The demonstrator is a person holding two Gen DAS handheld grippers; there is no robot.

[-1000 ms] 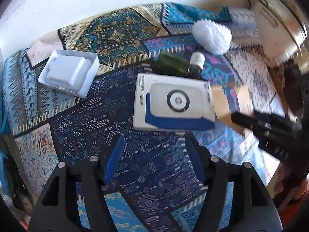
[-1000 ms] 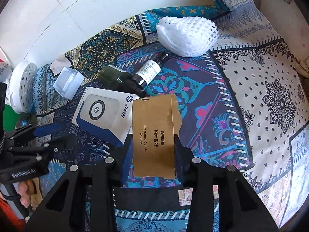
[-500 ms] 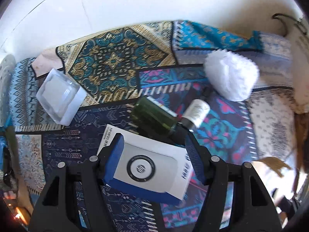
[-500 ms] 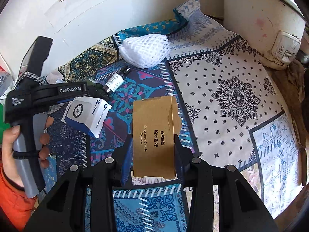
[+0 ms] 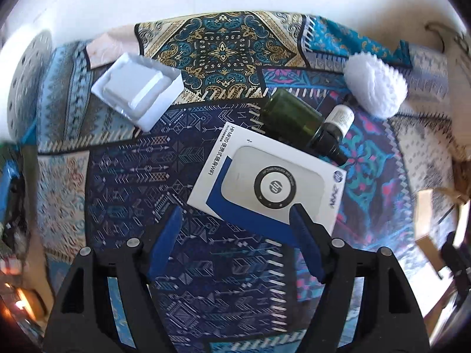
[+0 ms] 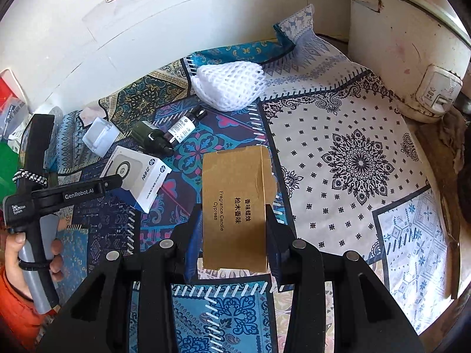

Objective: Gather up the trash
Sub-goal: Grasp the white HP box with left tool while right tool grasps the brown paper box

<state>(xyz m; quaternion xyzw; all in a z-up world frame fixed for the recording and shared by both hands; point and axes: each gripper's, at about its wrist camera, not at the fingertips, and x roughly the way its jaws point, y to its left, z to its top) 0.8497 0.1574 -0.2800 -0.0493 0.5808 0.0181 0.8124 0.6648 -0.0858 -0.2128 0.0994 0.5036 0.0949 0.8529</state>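
Note:
My right gripper (image 6: 234, 214) is shut on a brown cardboard candle box (image 6: 235, 200) and holds it above the patterned cloth (image 6: 353, 161). My left gripper (image 5: 235, 210) points down at a white-and-blue router box (image 5: 265, 185) lying on the cloth. Its jaws are opening. The box's near edge lies between the fingertips (image 5: 297, 214), and the right one overlaps its corner without pressing. The right wrist view shows a hand (image 6: 17, 253) holding the left gripper over that router box (image 6: 138, 173).
Behind the router box lie a dark green bottle (image 5: 290, 120), a small labelled brown bottle (image 5: 338, 120), a white foam net (image 5: 375, 85) and a clear plastic tray (image 5: 137, 88). A white cooker pot (image 6: 406, 44) stands at the far right beside the wall.
The left gripper reached over the router box, then drew back and rolled, with its jaws now wider. The right gripper carried the brown box up and to the right, then held still.

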